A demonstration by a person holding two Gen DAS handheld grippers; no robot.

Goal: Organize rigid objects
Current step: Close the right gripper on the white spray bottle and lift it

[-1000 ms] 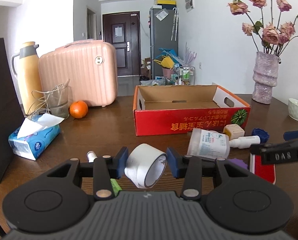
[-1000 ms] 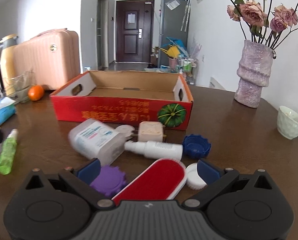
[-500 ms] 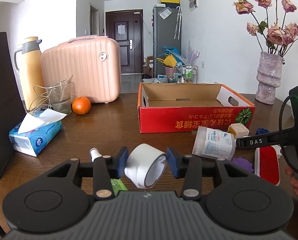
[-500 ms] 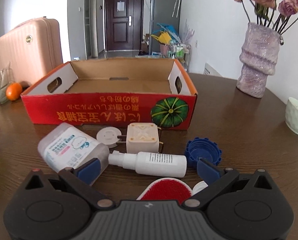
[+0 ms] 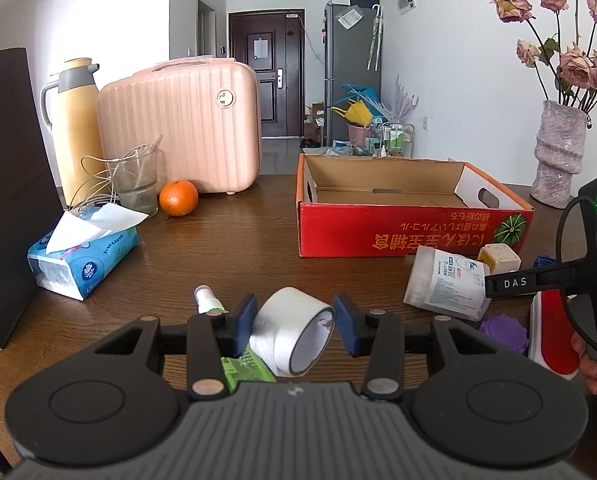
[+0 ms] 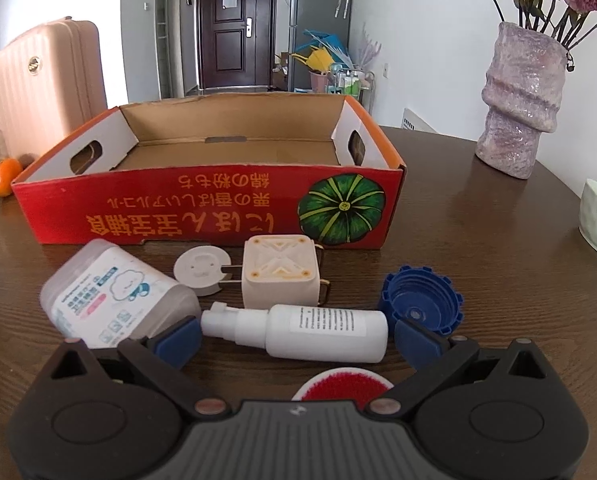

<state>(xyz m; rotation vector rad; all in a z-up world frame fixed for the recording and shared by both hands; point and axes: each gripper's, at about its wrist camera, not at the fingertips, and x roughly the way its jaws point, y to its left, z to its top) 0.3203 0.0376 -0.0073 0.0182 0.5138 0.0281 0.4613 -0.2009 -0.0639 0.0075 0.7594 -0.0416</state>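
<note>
white tape roll loosely bracketed by spread left gripper; white spray bottle framed by spread right gripper; either could be rolled aside if clipped off-centre on closing.

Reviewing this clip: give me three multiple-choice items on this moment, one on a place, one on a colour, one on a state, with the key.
1. Where does the white spray bottle lie?
A. inside the red box
B. on the table, between the right tool's fingers
C. beside the vase

2. What colour is the notched cap right of that bottle?
A. blue
B. green
C. yellow

3. What is the state of the red box?
A. half full
B. closed
C. open, nothing visible inside

Key: B, it lies crosswise before the right tool; A, the cap is plainly blue; C, only bare cardboard floor shows.
</note>
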